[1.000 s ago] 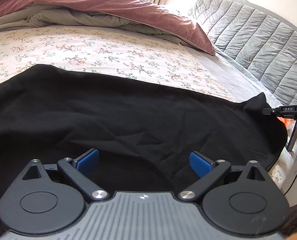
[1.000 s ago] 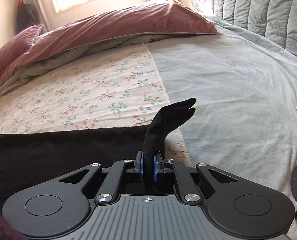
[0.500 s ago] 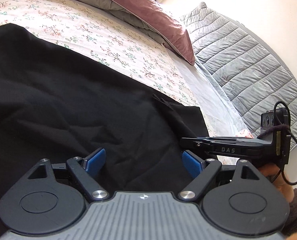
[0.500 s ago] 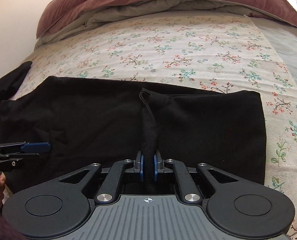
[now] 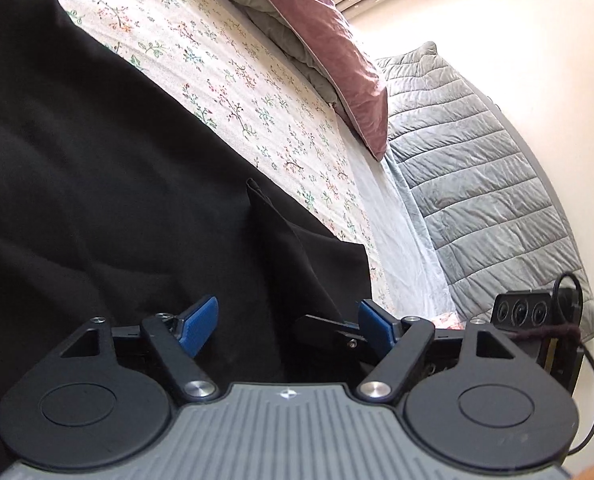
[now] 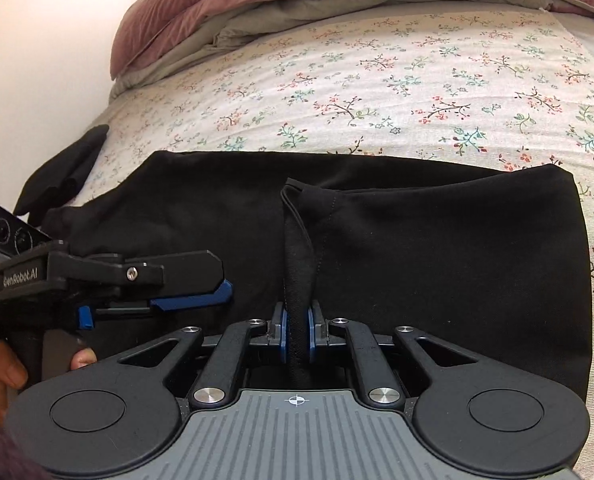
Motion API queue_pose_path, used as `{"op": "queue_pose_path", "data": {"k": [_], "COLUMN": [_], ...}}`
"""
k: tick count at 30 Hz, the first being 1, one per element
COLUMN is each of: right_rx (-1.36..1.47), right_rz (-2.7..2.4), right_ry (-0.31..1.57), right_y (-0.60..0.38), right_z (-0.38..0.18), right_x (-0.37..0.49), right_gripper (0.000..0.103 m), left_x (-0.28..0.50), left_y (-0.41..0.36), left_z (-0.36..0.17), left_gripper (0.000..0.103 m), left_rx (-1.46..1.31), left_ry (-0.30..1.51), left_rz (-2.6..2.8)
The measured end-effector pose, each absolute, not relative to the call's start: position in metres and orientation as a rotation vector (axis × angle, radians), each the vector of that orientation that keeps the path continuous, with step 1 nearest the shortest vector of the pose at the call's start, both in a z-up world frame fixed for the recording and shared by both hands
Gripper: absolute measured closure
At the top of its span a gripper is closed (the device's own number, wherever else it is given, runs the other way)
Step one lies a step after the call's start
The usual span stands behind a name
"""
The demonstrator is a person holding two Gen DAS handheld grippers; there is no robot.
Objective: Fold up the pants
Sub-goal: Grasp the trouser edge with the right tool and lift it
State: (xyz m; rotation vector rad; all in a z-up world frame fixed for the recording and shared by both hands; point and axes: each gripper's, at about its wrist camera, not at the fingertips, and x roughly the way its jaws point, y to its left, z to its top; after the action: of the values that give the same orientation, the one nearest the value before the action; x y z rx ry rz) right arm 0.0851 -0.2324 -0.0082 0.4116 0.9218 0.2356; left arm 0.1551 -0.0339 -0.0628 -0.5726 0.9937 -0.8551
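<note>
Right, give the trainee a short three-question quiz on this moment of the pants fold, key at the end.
1. True or false: the right gripper is shut on a bunched edge of the black pants.
2. What lies directly under the pants? A) a bare wooden floor B) a floral sheet C) a glass table
3. Fill in: the left gripper has its blue pads ____, with nothing pinched between them.

Key
1. True: both pads press on the raised fold of cloth.
2. B
3. apart (open). Its jaws have just been closing a little, and they stand over the pants without gripping.
</note>
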Motion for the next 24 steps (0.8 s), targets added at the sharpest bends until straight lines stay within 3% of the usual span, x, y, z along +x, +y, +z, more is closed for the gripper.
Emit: {"op": "queue_pose_path", "data": {"k": [9,24], "right_rx": [0.530,0.530], "right_rz": [0.316,0.341], "right_ry": [0.909,0.936], "right_y": [-0.203,-0.114], "right_z": [0.004,0.023], "right_x": [0.112,0.152], "right_gripper": [0.093,0.093], "left_x": [0.140,0.129], "left_y": [0.018,0.125], "left_z": [-0.034,-0.019], "left_gripper": [0.015,0.015], "left_rx": [-0.306,-0.160], "left_ry": [0.837,0.791], "left_rz": [-0.755,-0.464]}}
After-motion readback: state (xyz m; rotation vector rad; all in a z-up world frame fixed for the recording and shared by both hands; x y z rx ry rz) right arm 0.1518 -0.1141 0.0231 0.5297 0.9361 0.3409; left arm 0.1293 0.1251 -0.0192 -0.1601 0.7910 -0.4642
